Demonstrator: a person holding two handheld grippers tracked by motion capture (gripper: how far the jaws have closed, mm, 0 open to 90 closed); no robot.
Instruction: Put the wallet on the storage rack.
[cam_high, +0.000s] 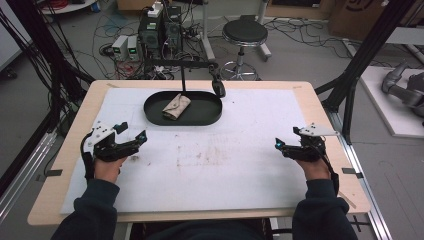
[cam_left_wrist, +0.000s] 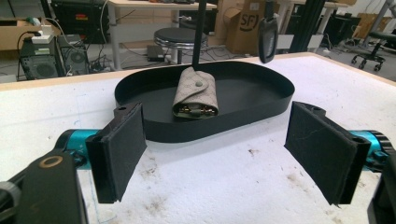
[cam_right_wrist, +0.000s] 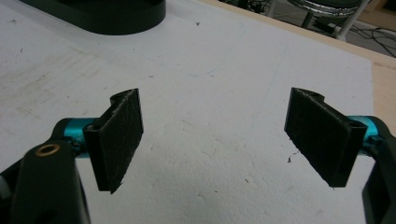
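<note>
**Both grippers rested open on the white mat, key pouch in the black tray ahead**

The left gripper (cam_high: 134, 137) sat on the white mat (cam_high: 210, 165) with its jaws spread wide and nothing between them. Straight ahead of those jaws, in the left gripper view (cam_left_wrist: 215, 149), stood a black oval tray (cam_left_wrist: 275, 100), its near wall just beyond the jaw tips but apart from them. Inside the tray lay a beige key pouch (cam_left_wrist: 194, 93), folded and snapped shut with one stud, its open end turned toward the jaws so that brass-coloured metal showed in the mouth. From above, the pouch (cam_high: 176, 107) lay slanted in the left half of the tray (cam_high: 210, 119).

Beyond the tray a thin black stand (cam_high: 183, 75) rose from the far edge of the table, and a dark oblong object (cam_left_wrist: 268, 33), hanging from it, was poised over the tray's far right rim; what it was could not be told.

The right gripper (cam_high: 286, 141) rested on the same mat, well apart from the left one, jaws likewise wide and empty. In the right gripper view (cam_right_wrist: 215, 140) only stained white mat lay between the jaws, and a corner of the tray (cam_right_wrist: 121, 18) sat ahead and to the left of the left jaw. A wooden table edge (cam_right_wrist: 383, 65) ran past the right jaw.

A black stool (cam_high: 244, 34) stood on the floor beyond the table.
</note>
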